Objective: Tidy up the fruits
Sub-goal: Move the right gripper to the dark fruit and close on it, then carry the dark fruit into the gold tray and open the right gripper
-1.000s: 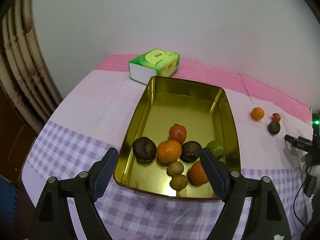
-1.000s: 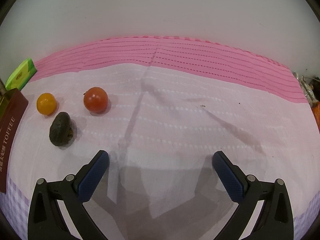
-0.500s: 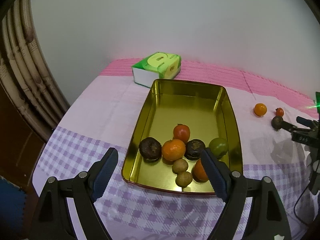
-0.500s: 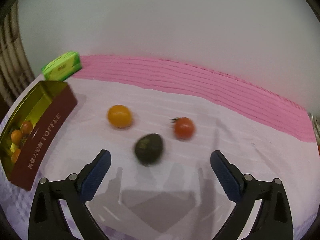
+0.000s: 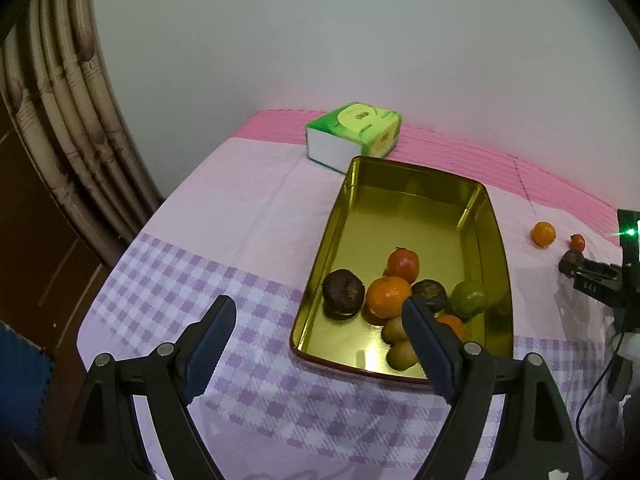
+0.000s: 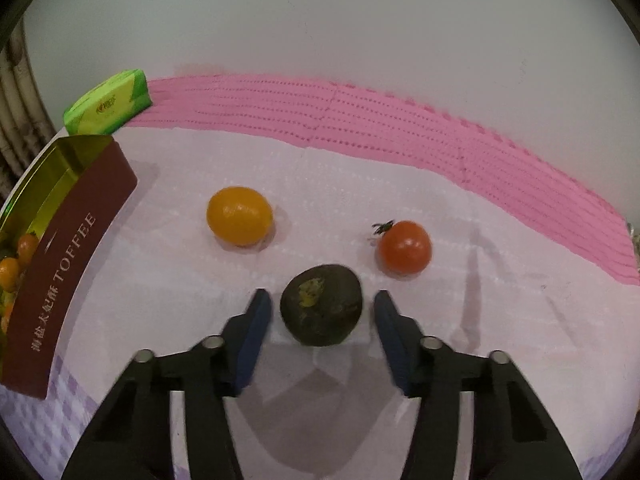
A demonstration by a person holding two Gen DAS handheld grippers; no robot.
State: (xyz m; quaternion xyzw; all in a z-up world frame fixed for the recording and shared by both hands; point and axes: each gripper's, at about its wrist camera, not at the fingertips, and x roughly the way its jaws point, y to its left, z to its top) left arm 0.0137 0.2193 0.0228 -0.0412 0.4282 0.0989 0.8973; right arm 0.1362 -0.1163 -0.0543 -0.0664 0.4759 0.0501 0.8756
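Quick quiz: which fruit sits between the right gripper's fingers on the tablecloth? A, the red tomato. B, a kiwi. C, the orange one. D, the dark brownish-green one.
D: the right wrist view shows the dark fruit lying between the closing jaws of the right gripper, a gap visible at each pad, while the orange fruit and the tomato lie farther off on the cloth.

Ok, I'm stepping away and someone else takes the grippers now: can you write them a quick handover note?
Right gripper: closing around the dark green-brown round fruit on the pink cloth, fingers not yet touching it.
Left gripper: open, empty, hovering near the gold metal tin.
Done: several fruits already lie in the tin.
Left: the dark fruit, the small orange citrus and the red cherry tomato are outside the tin.
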